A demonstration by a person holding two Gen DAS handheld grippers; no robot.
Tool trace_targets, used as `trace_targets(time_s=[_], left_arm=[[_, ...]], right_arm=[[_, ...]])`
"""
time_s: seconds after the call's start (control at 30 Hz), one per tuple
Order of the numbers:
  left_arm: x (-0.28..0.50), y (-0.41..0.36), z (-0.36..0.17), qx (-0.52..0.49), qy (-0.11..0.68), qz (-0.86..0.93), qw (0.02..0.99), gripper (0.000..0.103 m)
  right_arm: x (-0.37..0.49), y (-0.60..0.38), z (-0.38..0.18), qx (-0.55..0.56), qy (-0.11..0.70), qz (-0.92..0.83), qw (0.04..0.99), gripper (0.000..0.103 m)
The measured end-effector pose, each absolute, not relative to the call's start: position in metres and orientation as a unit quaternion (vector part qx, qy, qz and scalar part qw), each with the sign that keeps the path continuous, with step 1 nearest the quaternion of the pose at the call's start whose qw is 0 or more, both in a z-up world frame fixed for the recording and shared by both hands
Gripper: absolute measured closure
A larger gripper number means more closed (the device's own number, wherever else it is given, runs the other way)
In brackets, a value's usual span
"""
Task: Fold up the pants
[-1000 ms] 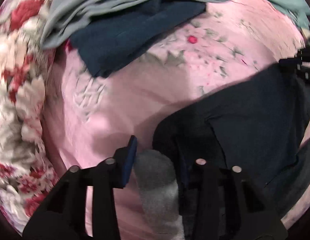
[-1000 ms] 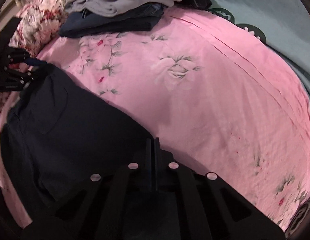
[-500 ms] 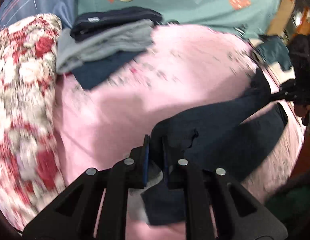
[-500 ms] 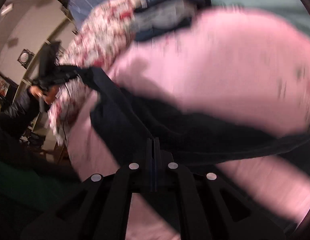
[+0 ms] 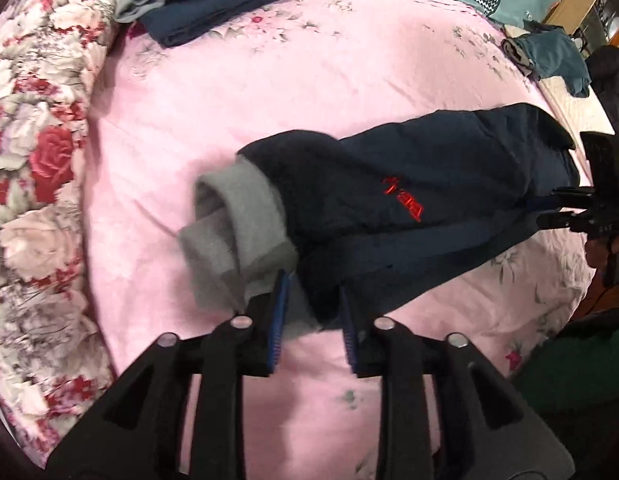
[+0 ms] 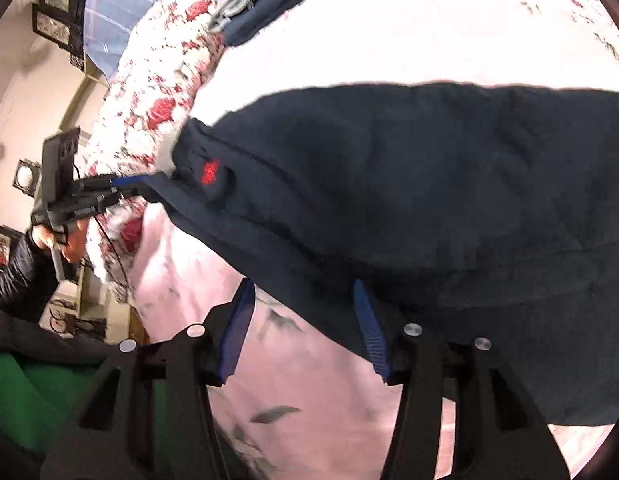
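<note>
The navy pants (image 5: pixel 409 184) are lying stretched across the pink floral sheet of the bed (image 5: pixel 309 92), folded lengthwise, with a red embroidered mark showing on the upper layer. At one end the grey fleece lining (image 5: pixel 237 224) is turning out of the dark fabric in a thick roll.

The left gripper (image 5: pixel 311 316) is sitting at that grey end with its blue-padded fingers (image 5: pixel 278 320) spread apart; the lining and the navy edge are lying between them, but the pads are not pressing the cloth together. The right gripper (image 6: pixel 305 328) is hovering at the opposite end of the pants, its fingers (image 6: pixel 371 332) also spread wide, one pad just under the dark hem and the other out over the bare pink sheet, gripping nothing.

In the right wrist view a hand (image 6: pixel 63 240) in a dark sleeve is holding the left gripper's handle beside a red and white floral quilt (image 6: pixel 157 92). That quilt is running along the left border of the bed in the left wrist view too. At the far side of the bed a stack of folded clothes (image 5: pixel 213 0), grey over dark blue, is resting on the sheet, well apart from the pants. A teal garment (image 5: pixel 553 56) is lying crumpled at the bed's far right corner
</note>
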State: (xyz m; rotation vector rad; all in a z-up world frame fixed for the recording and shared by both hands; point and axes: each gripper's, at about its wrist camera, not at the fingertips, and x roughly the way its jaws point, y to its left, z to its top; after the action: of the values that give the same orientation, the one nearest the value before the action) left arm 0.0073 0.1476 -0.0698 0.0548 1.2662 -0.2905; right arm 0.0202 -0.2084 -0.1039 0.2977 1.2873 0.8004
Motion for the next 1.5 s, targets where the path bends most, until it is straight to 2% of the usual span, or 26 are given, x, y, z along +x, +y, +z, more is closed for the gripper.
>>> trace_targets(time_s=[0.1, 0.17, 0.27, 0.47, 0.57, 0.73, 0.83, 0.9, 1.1, 1.17, 1.37, 1.5], left_arm=[[0.002, 0.15, -0.057, 0.029, 0.581, -0.133, 0.802, 0.067], [0.003, 0.148, -0.044, 0.018, 0.567, -0.135, 0.812, 0.054], [0.009, 0.134, -0.033, 0.009, 0.546, -0.141, 0.826, 0.048], [0.029, 0.105, -0.079, 0.03, 0.598, -0.104, 0.794, 0.048], [0.027, 0.109, -0.112, 0.091, 0.635, -0.051, 0.766, 0.055], [0.013, 0.124, -0.112, 0.088, 0.637, -0.06, 0.763, 0.055], [0.012, 0.129, -0.108, 0.082, 0.64, -0.063, 0.761, 0.055], [0.011, 0.127, -0.107, 0.091, 0.641, -0.065, 0.76, 0.055], [0.016, 0.131, -0.102, 0.074, 0.646, -0.059, 0.757, 0.055], [0.019, 0.134, -0.104, 0.071, 0.648, -0.058, 0.756, 0.055], [0.024, 0.136, -0.106, 0.067, 0.645, -0.062, 0.759, 0.055], [0.023, 0.14, -0.106, 0.062, 0.643, -0.069, 0.76, 0.055]], right_arm=[[0.025, -0.195, -0.101, 0.132, 0.574, 0.364, 0.721, 0.051], [0.029, -0.183, -0.104, 0.124, 0.577, 0.36, 0.723, 0.051], [0.031, -0.167, -0.105, 0.096, 0.58, 0.355, 0.727, 0.051], [0.031, -0.168, -0.092, 0.039, 0.567, 0.326, 0.756, 0.049], [0.039, -0.214, -0.081, 0.029, 0.557, 0.242, 0.794, 0.043], [0.053, -0.363, -0.073, 0.084, 0.546, 0.009, 0.833, 0.041], [0.057, -0.427, -0.074, 0.13, 0.528, -0.071, 0.836, 0.041], [0.064, -0.451, -0.078, 0.153, 0.525, -0.088, 0.833, 0.041], [0.079, -0.458, -0.082, 0.116, 0.534, -0.118, 0.829, 0.041], [0.069, -0.47, -0.074, 0.145, 0.527, -0.12, 0.829, 0.039], [0.039, -0.493, -0.075, 0.321, 0.54, -0.079, 0.774, 0.037], [0.05, -0.489, -0.083, 0.357, 0.538, -0.079, 0.759, 0.037]])
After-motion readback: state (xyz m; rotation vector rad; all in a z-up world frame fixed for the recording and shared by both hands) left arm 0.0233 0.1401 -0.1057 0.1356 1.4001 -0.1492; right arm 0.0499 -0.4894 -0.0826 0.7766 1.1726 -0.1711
